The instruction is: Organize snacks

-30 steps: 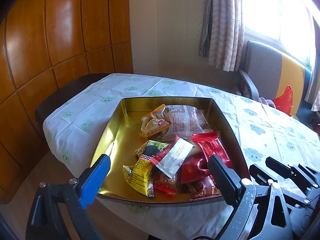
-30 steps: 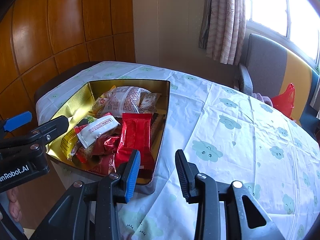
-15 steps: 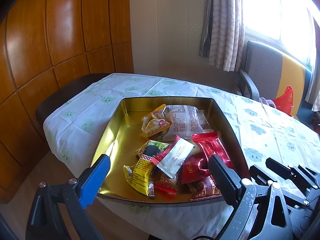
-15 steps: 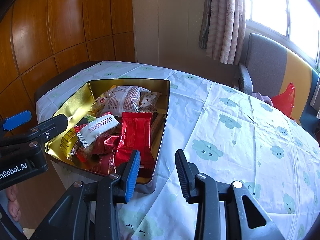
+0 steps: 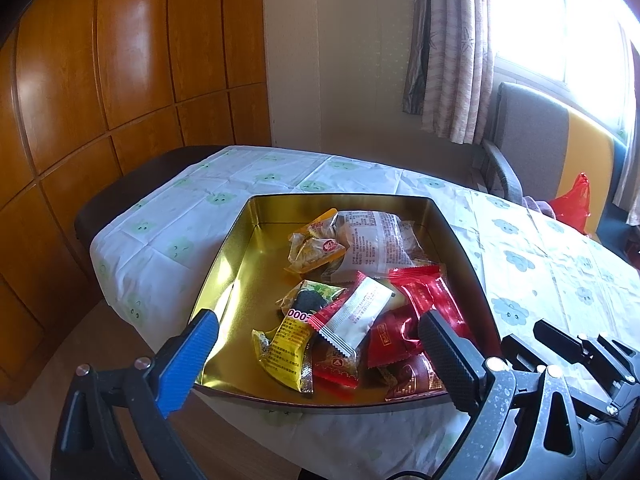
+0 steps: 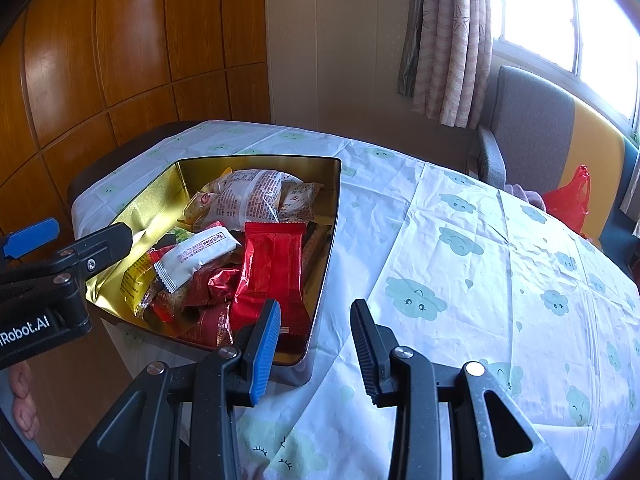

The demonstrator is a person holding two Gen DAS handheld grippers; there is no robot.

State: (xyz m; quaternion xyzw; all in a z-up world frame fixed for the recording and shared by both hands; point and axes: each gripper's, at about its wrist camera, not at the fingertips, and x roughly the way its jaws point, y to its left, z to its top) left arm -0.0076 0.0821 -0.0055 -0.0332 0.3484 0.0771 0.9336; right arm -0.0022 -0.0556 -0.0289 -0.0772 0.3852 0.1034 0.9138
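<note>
A gold tin tray on the table holds several wrapped snacks. Among them are a red packet, a white packet with red ends, a yellow packet and a large white printed bag. My left gripper hovers wide open in front of the tray's near edge, holding nothing. My right gripper hangs over the tray's near right corner. A narrower gap separates its fingers, and nothing is between them.
A white tablecloth with cloud faces covers the table to the right of the tray. A grey and yellow chair with a red plastic bag stands behind. Wooden wall panels lie to the left. A person's fingers show at the lower left.
</note>
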